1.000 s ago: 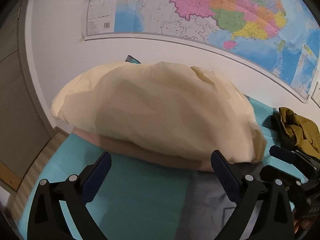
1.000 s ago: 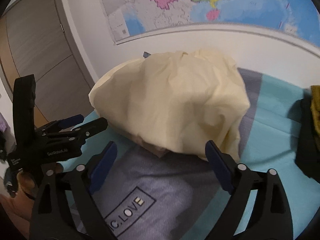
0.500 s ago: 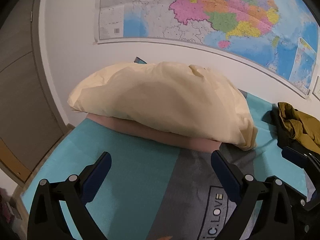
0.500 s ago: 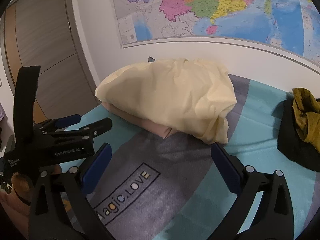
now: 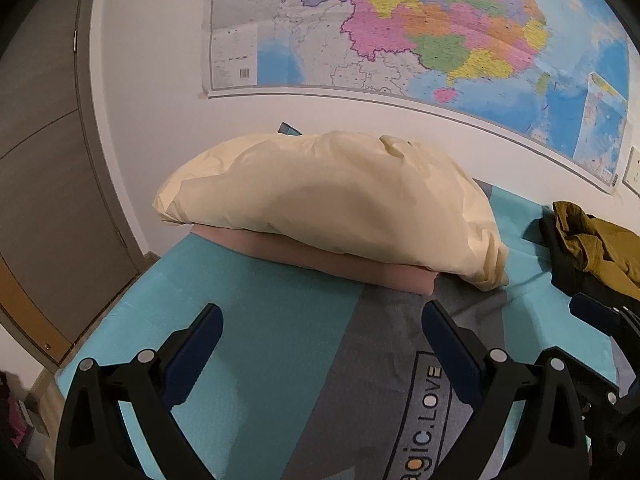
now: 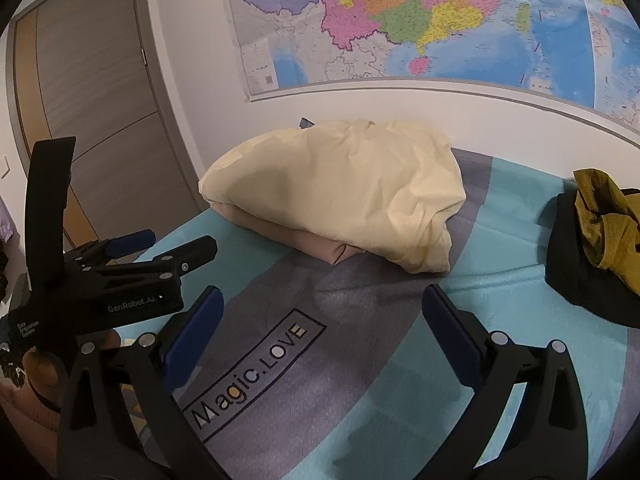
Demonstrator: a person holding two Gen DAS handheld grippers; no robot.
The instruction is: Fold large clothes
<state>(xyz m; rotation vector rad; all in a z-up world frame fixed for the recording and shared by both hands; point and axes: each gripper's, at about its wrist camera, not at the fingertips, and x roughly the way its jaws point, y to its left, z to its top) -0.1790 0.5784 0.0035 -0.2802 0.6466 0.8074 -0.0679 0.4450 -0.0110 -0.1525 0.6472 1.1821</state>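
Both black hand-held grippers with blue pads, left gripper [image 5: 320,344] and right gripper [image 6: 320,324], stand spread wide with nothing between their jaws, above a teal and grey printed bedspread [image 6: 304,360]. Ahead, a folded cream-yellow garment [image 6: 340,196] lies atop a folded pink garment [image 5: 320,256], near the wall.

A colourful wall map [image 5: 420,36] hangs above a teal and grey bedspread [image 6: 400,380] printed "Magic.LOVE"; a brown door [image 6: 92,92] stands left.
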